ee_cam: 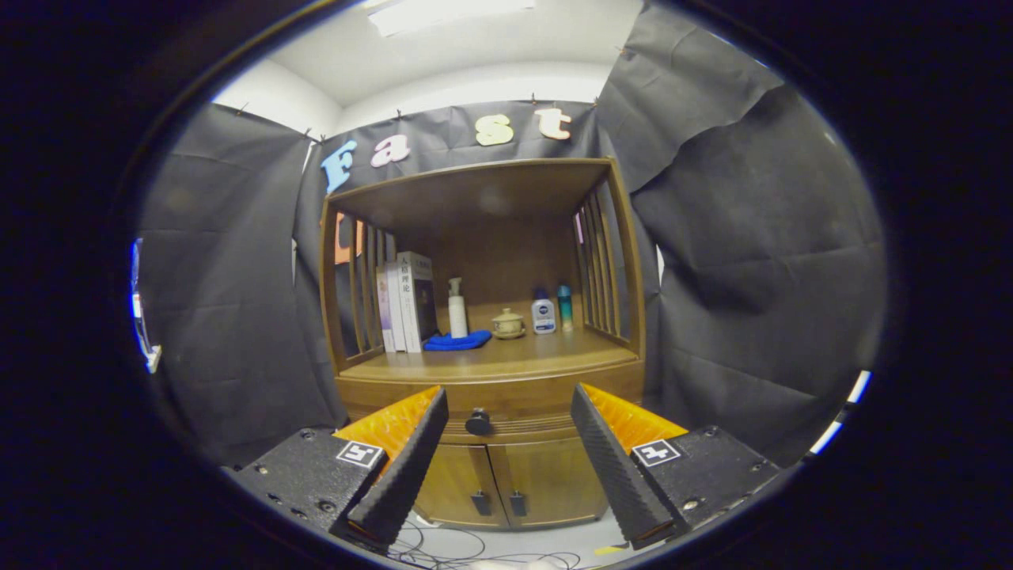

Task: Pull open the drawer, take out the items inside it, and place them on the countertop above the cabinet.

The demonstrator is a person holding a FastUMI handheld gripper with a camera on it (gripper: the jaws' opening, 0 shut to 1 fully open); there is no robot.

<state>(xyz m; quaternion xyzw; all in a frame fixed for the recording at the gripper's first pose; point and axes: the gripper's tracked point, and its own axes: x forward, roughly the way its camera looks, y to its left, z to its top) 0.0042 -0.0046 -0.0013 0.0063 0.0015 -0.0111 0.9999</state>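
Note:
A wooden cabinet (491, 372) stands ahead against the black cloth wall. Its drawer (506, 408) is closed, with a dark round knob (478, 421) at its front. The knob lies ahead of my fingers, closer to the left one. My gripper (509, 404) is open wide, its orange-backed black fingers (404, 467) apart with nothing between them. The countertop (491, 360) above the drawer is a wooden shelf surface under a wooden canopy. The drawer's contents are hidden.
On the countertop stand books (407, 301), a white spray bottle (457, 309), a blue cloth (457, 341), a small lidded pot (508, 323), a white bottle (543, 312) and a teal bottle (564, 307). Two cabinet doors (506, 483) sit below the drawer. Cables (443, 550) lie on the floor.

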